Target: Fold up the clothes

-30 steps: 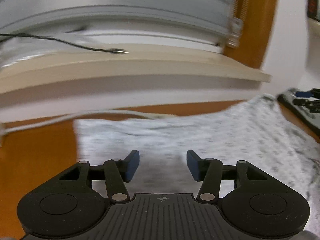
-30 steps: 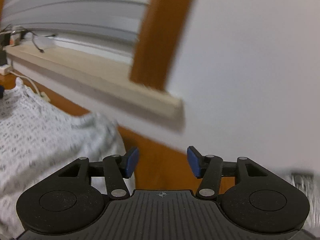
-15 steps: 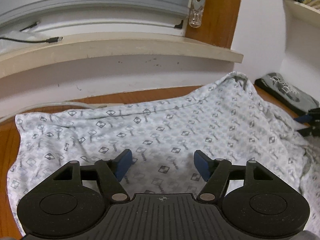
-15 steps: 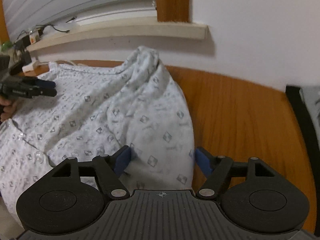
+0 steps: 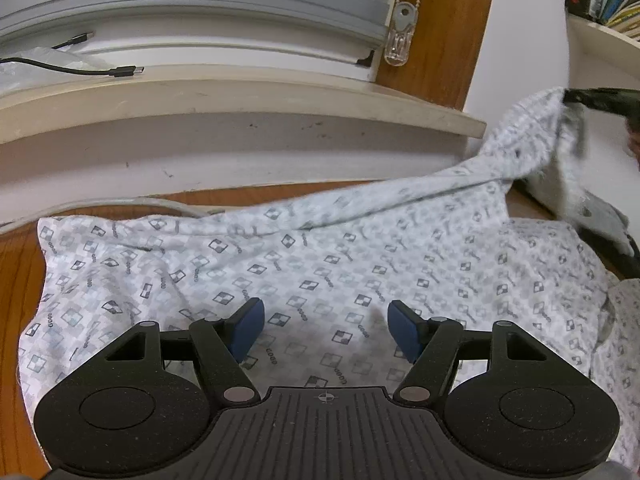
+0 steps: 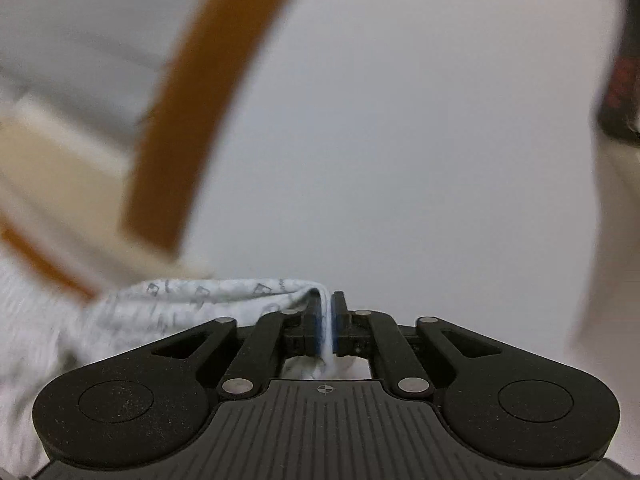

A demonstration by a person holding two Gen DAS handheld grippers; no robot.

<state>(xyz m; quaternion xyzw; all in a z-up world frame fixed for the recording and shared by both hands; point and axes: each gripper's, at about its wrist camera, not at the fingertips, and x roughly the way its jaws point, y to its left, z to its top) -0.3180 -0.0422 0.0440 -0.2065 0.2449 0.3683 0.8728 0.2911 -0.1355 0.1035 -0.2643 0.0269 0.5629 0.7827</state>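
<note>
A white woven shirt (image 5: 328, 264), printed with small grey checkered diamonds and tiny lettering, is spread across the orange-brown wooden table (image 5: 16, 280). Its long axis is laid side to side along the table's far edge, below a cream windowsill (image 5: 240, 100). The near-left part is seen lying flat with soft wrinkles, its left border close to the table's left side. Toward the far right corner the cloth is drawn up off the wood into a taut peak, where a hem corner is pinched.

The left gripper (image 5: 326, 330) is held over the flat middle of the shirt with its blue pads well apart; nothing is caught between them.

The right gripper (image 6: 329, 320) has just been closing and is now clamped on a thin fold of the shirt (image 6: 208, 300), the fabric squeezed between the blue pads and trailing off to the left. The right wrist view is blurred. In the left wrist view this gripper (image 5: 600, 98) is seen as a dark shape at the cloth's raised tip.

A black cable (image 5: 76, 68) with a plug is laid on the sill.
</note>
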